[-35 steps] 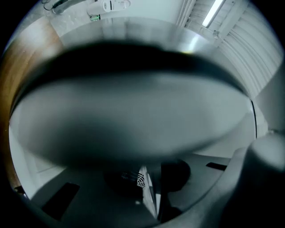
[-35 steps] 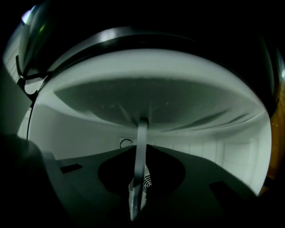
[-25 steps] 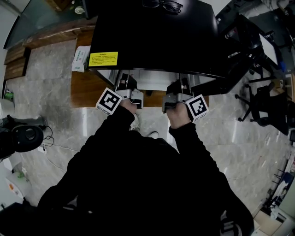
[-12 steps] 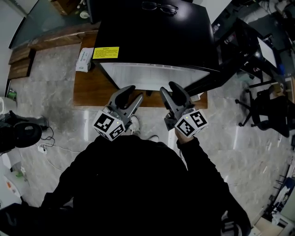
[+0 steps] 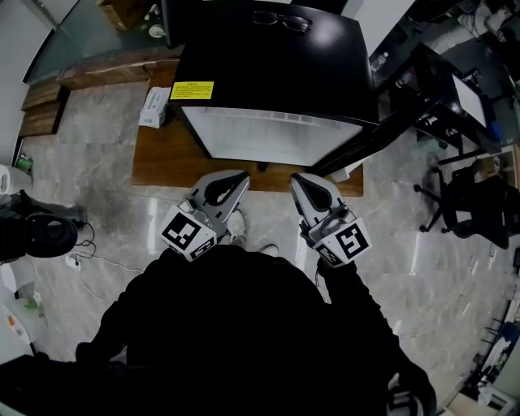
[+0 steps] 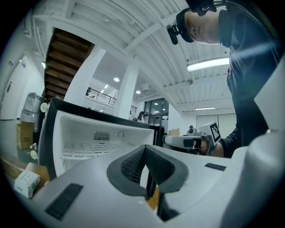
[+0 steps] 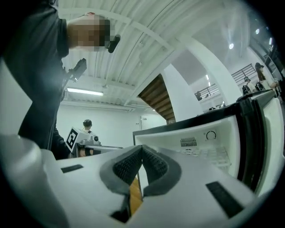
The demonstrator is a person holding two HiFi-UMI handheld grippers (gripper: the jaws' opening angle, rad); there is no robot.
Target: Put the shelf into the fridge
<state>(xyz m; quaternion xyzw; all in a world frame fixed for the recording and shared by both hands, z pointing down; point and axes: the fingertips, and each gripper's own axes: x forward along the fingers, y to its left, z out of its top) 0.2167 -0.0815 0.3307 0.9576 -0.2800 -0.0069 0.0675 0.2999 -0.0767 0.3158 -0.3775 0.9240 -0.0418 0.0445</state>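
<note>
The black fridge (image 5: 276,57) stands open on a low wooden platform, its white inside facing me. A white wire shelf (image 6: 95,148) lies level inside it, below the rear vent; the right gripper view also shows the shelf (image 7: 213,155). My left gripper (image 5: 240,175) hovers in front of the fridge's opening, clear of it, shut with nothing between its pads (image 6: 133,162). My right gripper (image 5: 297,179) hangs beside it at the same distance, also shut and empty, its pads (image 7: 153,164) pressed together.
The black fridge door (image 5: 406,106) swings open to the right. Glasses (image 5: 280,18) lie on the fridge top. A small carton (image 5: 154,106) sits on the wooden platform (image 5: 162,158) at the left. An office chair (image 5: 479,195) stands far right on the marble floor.
Both grippers have drawn back from the fridge's opening toward the person. Their jaws, open half a second ago, are now shut and empty.
</note>
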